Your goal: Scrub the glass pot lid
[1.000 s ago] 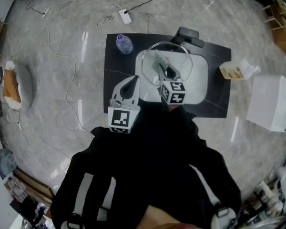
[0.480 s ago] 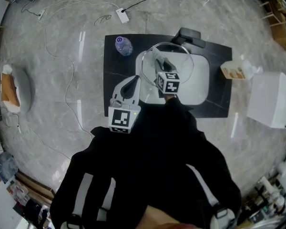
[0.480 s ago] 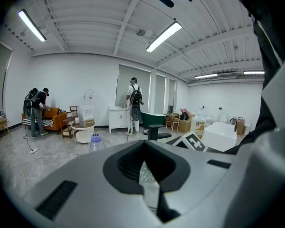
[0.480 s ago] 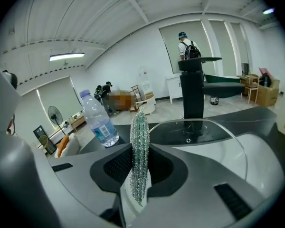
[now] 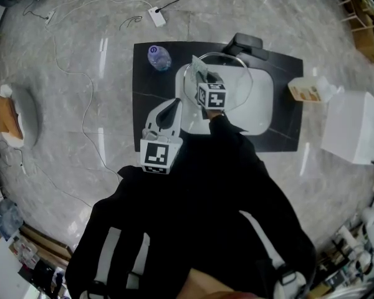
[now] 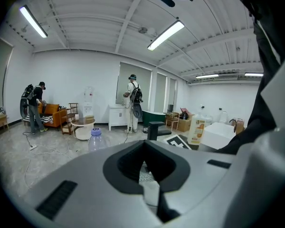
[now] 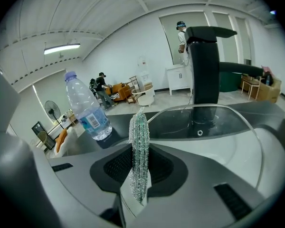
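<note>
- 1 glass pot lid (image 5: pixel 235 73): clear, round, metal-rimmed, with a small vent hole; it sits tilted over the white basin, before the black faucet.
- 1 silvery-green mesh scrubber (image 7: pixel 139 146): pinched upright, edge-on, in the right gripper (image 7: pixel 138 177), near the lid's left rim.

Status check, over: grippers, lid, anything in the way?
Left gripper shut, empty, at the sink edge. Right gripper shut on scrubber, by the lid. Nothing in the way.
</note>
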Demonstrator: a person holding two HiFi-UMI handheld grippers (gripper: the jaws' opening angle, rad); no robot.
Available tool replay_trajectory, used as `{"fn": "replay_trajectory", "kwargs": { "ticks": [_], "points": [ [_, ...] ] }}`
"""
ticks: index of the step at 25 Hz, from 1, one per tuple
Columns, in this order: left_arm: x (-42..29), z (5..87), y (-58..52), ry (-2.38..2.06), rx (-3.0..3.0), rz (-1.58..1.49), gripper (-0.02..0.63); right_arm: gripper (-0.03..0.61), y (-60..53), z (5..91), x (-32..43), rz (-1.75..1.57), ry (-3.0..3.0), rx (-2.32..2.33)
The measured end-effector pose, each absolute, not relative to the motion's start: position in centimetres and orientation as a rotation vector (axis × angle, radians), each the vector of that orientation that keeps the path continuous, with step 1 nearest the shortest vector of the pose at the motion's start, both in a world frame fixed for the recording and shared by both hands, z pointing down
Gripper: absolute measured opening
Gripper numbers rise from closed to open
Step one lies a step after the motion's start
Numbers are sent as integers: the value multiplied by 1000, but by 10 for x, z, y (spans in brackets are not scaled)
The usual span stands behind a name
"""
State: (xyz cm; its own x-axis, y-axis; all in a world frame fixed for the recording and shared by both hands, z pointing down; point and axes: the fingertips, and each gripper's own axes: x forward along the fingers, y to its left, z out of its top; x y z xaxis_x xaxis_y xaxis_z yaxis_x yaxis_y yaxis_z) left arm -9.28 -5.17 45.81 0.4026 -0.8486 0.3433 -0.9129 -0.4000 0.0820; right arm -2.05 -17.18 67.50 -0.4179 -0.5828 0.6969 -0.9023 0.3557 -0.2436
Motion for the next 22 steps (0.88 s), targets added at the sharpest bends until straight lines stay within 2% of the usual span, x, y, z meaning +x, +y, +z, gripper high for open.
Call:
{"fn": "replay_trajectory", "kwargs": {
  "ticks": [22],
  "points": [
    [-86, 466, -54, -1514, 2407, 375, 2, 72, -190, 685, 1, 834, -2009, 1391]
  ]
}}
